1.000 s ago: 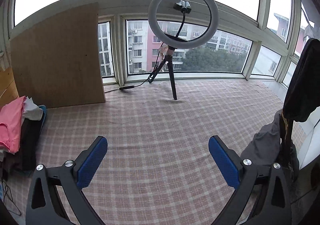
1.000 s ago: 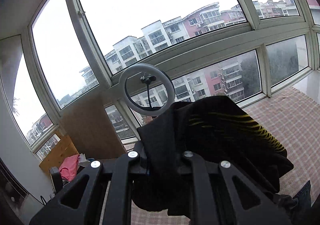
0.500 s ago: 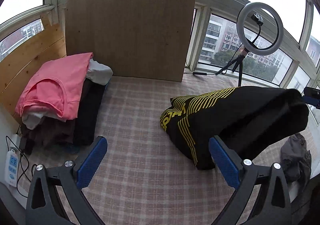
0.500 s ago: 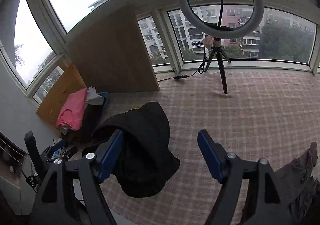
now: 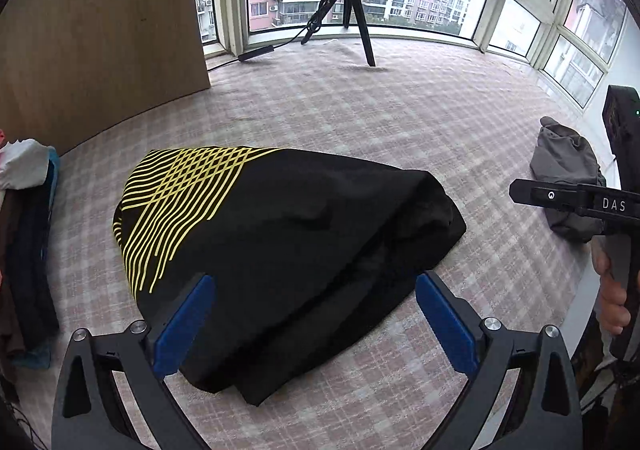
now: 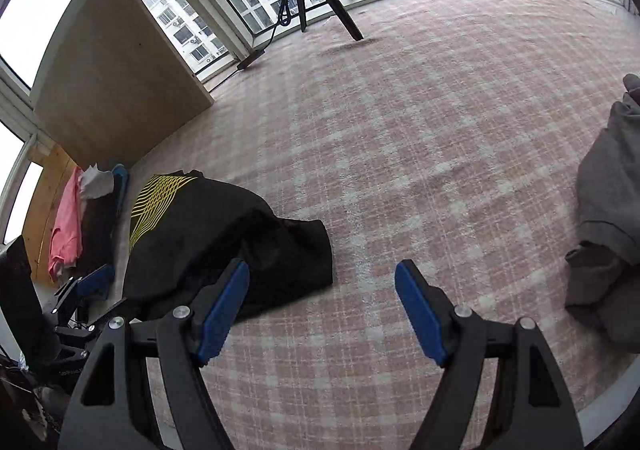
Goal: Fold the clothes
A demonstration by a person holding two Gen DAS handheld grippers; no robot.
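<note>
A black garment with yellow stripes (image 5: 288, 238) lies crumpled on the pink checked cloth (image 5: 400, 122). It also shows in the right wrist view (image 6: 224, 226) at lower left. My left gripper (image 5: 316, 306) is open, its blue pads on either side of the garment's near edge, holding nothing. My right gripper (image 6: 320, 302) is open and empty, just right of the garment. The right gripper's body shows in the left wrist view (image 5: 616, 206) at the right edge. A grey garment (image 5: 568, 178) lies crumpled at the right, also in the right wrist view (image 6: 612, 218).
A stack of folded clothes with a pink top (image 6: 66, 222) sits at the left edge. A wooden board (image 5: 100, 30) leans against the window. A ring-light tripod (image 5: 356, 6) stands at the back with its cable (image 5: 256, 52). The table's front edge is close.
The right gripper, shut on the black garment one second ago, has let it go onto the cloth and opened. The left gripper has swung round and come close over the garment.
</note>
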